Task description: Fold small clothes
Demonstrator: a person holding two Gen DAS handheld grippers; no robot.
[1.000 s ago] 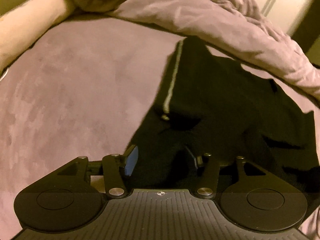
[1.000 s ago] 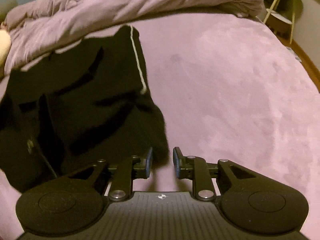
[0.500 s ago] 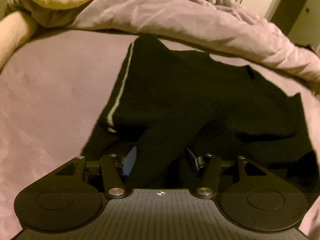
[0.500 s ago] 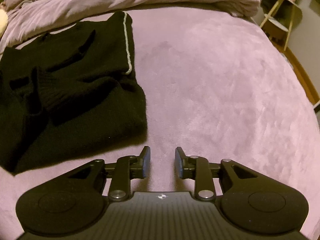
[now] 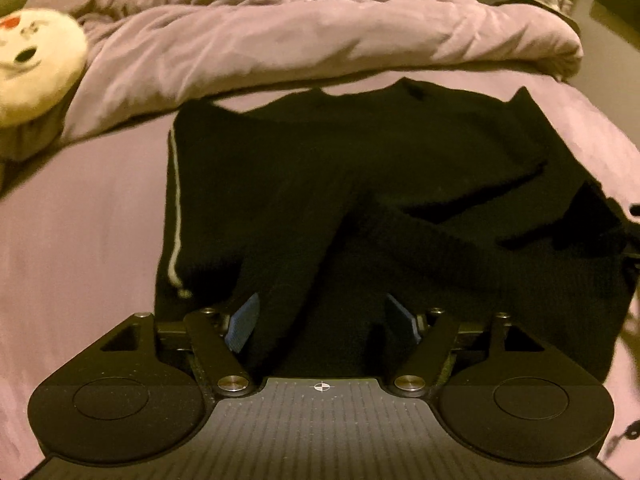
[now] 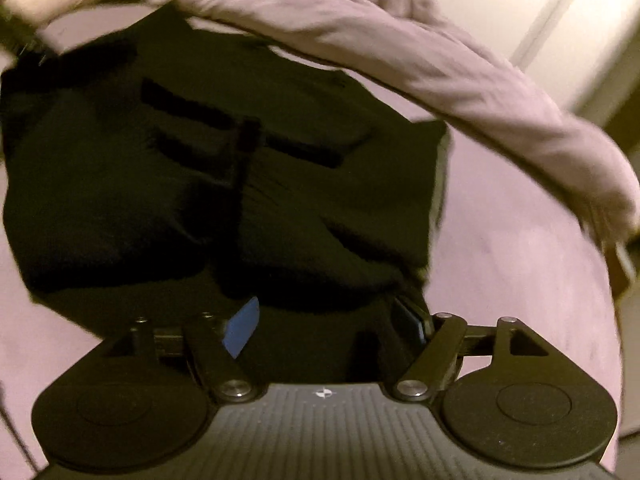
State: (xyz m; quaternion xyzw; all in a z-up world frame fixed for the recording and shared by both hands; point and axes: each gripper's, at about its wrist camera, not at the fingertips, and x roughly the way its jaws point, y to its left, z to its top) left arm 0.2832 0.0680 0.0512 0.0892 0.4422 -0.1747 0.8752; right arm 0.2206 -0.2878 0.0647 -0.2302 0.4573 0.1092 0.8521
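A black knit sweater (image 5: 360, 184) lies on the purple bed, with a pale stripe (image 5: 176, 216) down its left edge and both sleeves folded across its body. My left gripper (image 5: 324, 320) is open over the sweater's near edge, with a sleeve cuff (image 5: 296, 292) lying between its blue pads. In the right wrist view the sweater (image 6: 200, 180) fills the middle. My right gripper (image 6: 328, 320) is open over the sweater's near right corner, fabric between its pads.
A bunched purple duvet (image 5: 320, 36) lies along the far side of the bed, also in the right wrist view (image 6: 440, 64). A cream plush toy (image 5: 32, 68) sits at the far left. Bare purple sheet (image 5: 80, 240) lies left of the sweater.
My right gripper swung left from bare sheet onto the sweater's right corner and opened wider. My left gripper shifted to centre on the sweater's near edge and stayed open.
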